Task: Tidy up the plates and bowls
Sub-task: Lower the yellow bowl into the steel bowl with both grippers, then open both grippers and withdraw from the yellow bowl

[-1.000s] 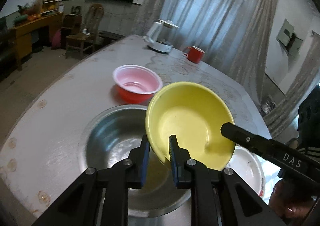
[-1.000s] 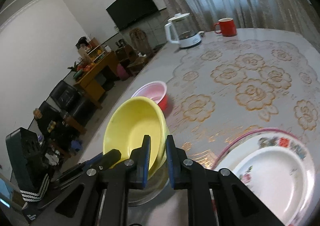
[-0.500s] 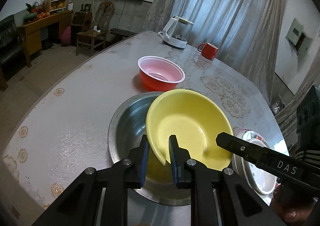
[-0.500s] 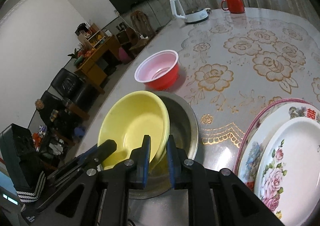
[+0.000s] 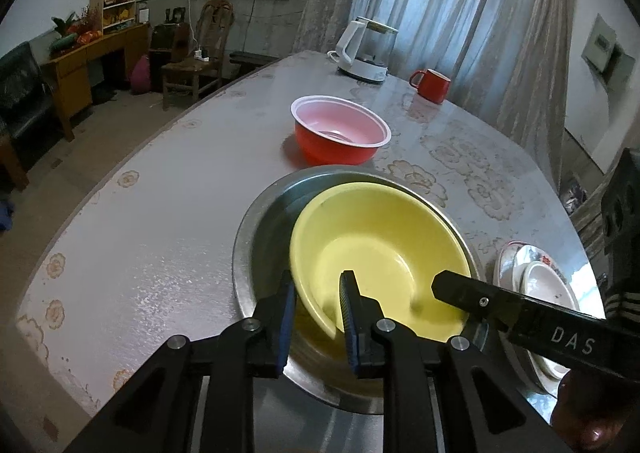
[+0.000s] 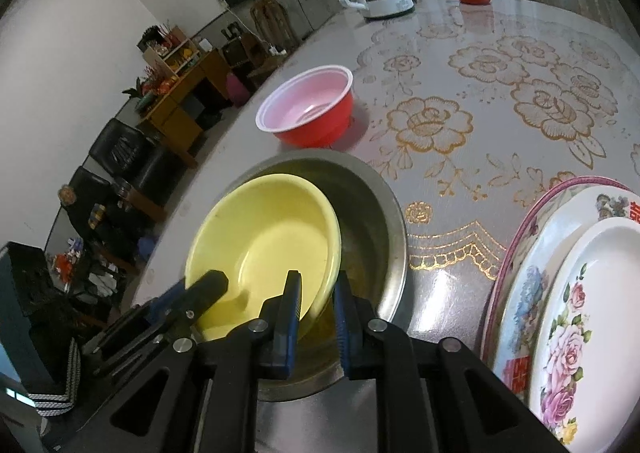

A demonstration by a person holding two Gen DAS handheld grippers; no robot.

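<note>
With both tools, left tool (image 5: 316, 307) and right tool (image 6: 316, 307), clamped on the yellow bowl's (image 5: 380, 249) rim, lower it level into the steel bowl (image 5: 264, 229) before you let go.

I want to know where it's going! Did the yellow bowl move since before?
Yes. The yellow bowl went down into the steel bowl; earlier it was higher, tilted above that bowl's rim.

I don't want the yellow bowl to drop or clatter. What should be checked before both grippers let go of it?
1. Left gripper clamped on yellow bowl rim: ok.
2. Right gripper clamped on the opposite rim: ok.
3. Yellow bowl inside the steel bowl: ok.
4. Bowl bottom resting on steel: cannot tell.
5. Bowl level: not ok, it tilts.
6. Red bowl and plates clear of it: ok.
</note>
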